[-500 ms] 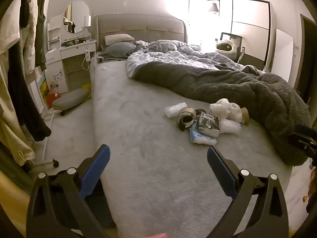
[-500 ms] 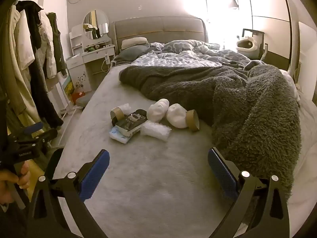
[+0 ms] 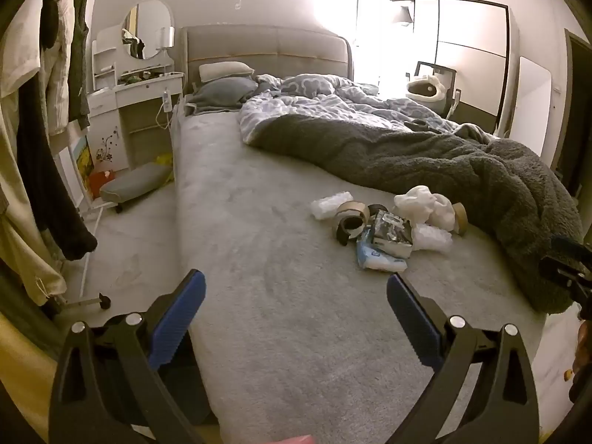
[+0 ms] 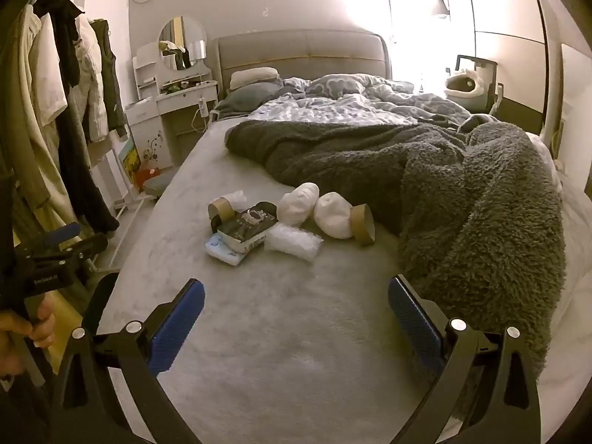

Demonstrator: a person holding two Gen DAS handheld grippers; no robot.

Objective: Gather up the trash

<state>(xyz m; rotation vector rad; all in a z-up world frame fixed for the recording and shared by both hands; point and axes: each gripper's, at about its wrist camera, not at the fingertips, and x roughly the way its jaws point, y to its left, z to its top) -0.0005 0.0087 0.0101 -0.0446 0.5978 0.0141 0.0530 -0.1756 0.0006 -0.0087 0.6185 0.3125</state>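
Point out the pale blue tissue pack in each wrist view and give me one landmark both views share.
Left wrist view: the pale blue tissue pack lies right of centre, at the near edge of the trash pile, partly under the dark printed box.
Right wrist view: the pack lies left of centre, at the pile's near-left corner, under the same box.
Shared landmark: the round vanity mirror, upper left in both.

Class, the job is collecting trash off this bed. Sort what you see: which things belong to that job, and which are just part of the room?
Belongs to the job:
- cardboard tape rolls
- crumpled white wads
- bubble wrap
- dark packet
- blue-and-white pack

Just lying about:
- grey fleece blanket
- patterned duvet
- pillows
- hanging clothes
- dressing table
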